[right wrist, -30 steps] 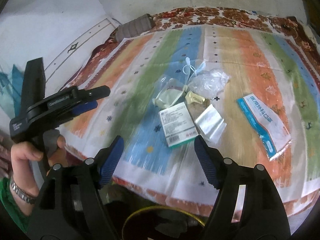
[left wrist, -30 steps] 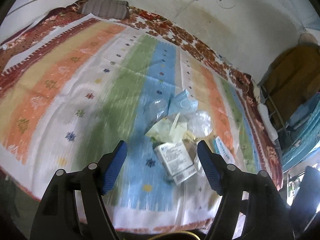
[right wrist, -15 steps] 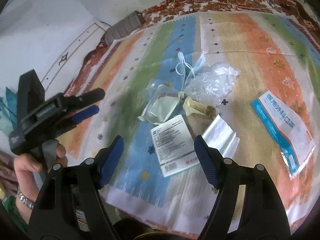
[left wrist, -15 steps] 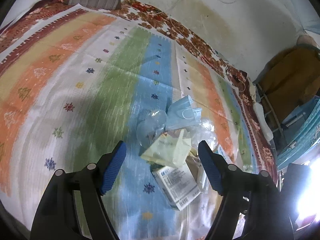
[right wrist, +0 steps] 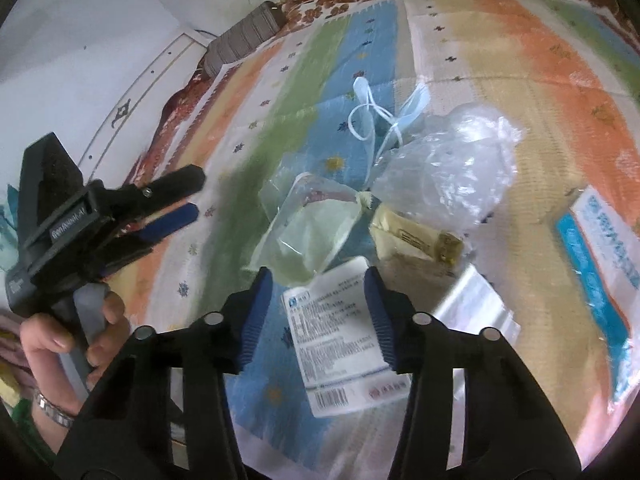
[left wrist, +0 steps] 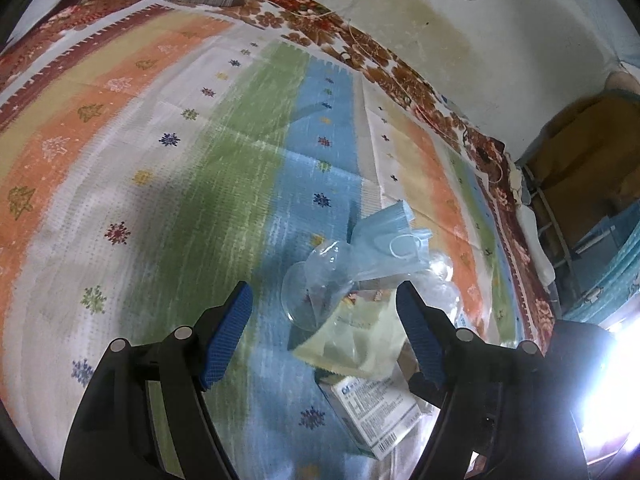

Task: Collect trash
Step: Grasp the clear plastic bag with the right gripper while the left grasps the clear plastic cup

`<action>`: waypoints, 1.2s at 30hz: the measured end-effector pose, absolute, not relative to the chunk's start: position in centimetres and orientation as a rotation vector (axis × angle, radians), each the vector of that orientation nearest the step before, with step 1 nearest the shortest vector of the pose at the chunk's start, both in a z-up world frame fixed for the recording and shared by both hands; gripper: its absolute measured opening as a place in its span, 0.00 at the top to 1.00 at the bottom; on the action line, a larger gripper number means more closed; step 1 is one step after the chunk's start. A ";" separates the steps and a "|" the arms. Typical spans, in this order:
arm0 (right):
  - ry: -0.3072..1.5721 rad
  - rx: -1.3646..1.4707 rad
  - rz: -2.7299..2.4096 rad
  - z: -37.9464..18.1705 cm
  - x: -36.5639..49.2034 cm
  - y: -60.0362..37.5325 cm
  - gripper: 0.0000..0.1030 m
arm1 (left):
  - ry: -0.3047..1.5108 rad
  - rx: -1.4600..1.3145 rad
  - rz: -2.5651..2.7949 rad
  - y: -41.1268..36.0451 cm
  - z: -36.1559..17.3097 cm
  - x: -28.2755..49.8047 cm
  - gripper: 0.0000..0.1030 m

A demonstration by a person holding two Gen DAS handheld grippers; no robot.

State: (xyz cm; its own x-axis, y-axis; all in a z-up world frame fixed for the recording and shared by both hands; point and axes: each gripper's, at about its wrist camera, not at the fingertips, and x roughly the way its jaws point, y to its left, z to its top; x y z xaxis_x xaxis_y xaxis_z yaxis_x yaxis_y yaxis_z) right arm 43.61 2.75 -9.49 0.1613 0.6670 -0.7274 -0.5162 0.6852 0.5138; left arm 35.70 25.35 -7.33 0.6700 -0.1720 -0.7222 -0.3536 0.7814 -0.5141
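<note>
Litter crowded the blue stripe of the striped bedspread [left wrist: 168, 184]: a white printed packet [right wrist: 340, 336], a pale yellow pouch [right wrist: 316, 236], a blue face mask [left wrist: 384, 244] and a crumpled clear bag [right wrist: 452, 168] lay touching. Left of them the cloth lay bare; the left gripper [right wrist: 176, 200] hung there.

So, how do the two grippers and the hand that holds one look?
Both grippers are black plastic clamps with blue ribbed pads on the fingers and silver rivets on the arms. The left gripper carries a small white label on its body and has a grey handle. The hand around that handle wears a metal wristband and a green sleeve. The right gripper has the same build.
</note>
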 end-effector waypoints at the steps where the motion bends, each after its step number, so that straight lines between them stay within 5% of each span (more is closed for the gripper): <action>1: 1.132 0.175 0.858 -9.7 43.8 3.1 0.58 | 0.853 -0.680 0.110 25.4 -7.6 36.1 0.29; 8: 1.150 0.187 0.838 -11.2 45.2 4.4 0.64 | 0.884 -0.671 0.104 25.7 -9.2 38.2 0.30; 18: 1.187 0.208 0.854 -13.4 46.8 5.1 0.93 | 0.884 -0.686 0.040 25.3 -11.2 40.3 0.30; 22: 1.178 0.189 0.860 -13.3 46.8 5.0 1.00 | 0.904 -0.712 0.014 24.6 -11.7 41.1 0.43; 25: 1.160 0.143 0.878 -12.7 46.6 5.1 1.00 | 0.954 -0.635 0.062 23.7 -11.9 41.5 0.61; 36: 1.083 0.065 0.862 -8.6 45.0 4.2 1.00 | 0.860 -0.646 0.162 25.1 -6.6 38.2 0.62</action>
